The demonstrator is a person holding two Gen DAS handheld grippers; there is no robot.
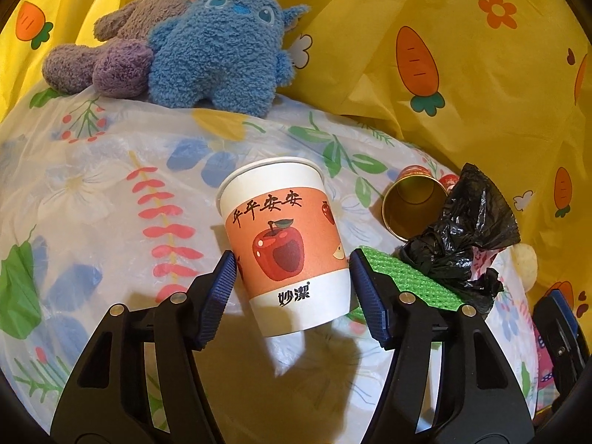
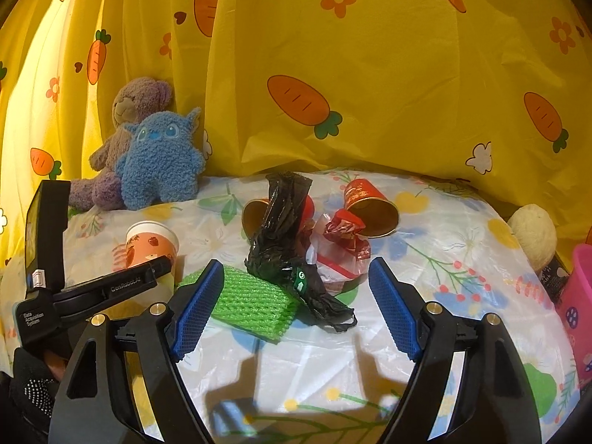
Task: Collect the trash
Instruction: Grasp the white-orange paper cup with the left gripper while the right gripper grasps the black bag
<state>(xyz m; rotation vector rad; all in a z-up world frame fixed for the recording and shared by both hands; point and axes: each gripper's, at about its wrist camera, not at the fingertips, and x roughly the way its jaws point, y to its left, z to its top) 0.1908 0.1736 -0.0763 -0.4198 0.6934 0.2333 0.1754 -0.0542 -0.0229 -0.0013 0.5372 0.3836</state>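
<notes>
A paper cup [image 1: 288,244] with a red apple print stands upright between the fingers of my left gripper [image 1: 292,262]; the jaws are open, close to its sides. The cup also shows in the right wrist view [image 2: 150,240], behind the left gripper's body. My right gripper [image 2: 296,277] is open and empty above a green foam net [image 2: 251,301] and a crumpled black plastic bag [image 2: 281,244]. Behind them lie two tipped red-and-gold cups [image 2: 370,207] and a red-and-clear wrapper [image 2: 342,244]. The bag [image 1: 458,236], the net [image 1: 407,277] and one gold cup [image 1: 410,203] show in the left wrist view.
A flowered plastic sheet [image 2: 462,277] covers the table. A blue plush [image 2: 159,159] and a purple bear [image 2: 125,125] sit at the back left against a yellow carrot curtain [image 2: 370,74]. A pale round object [image 2: 532,236] and a pink container [image 2: 577,296] stand at the right edge.
</notes>
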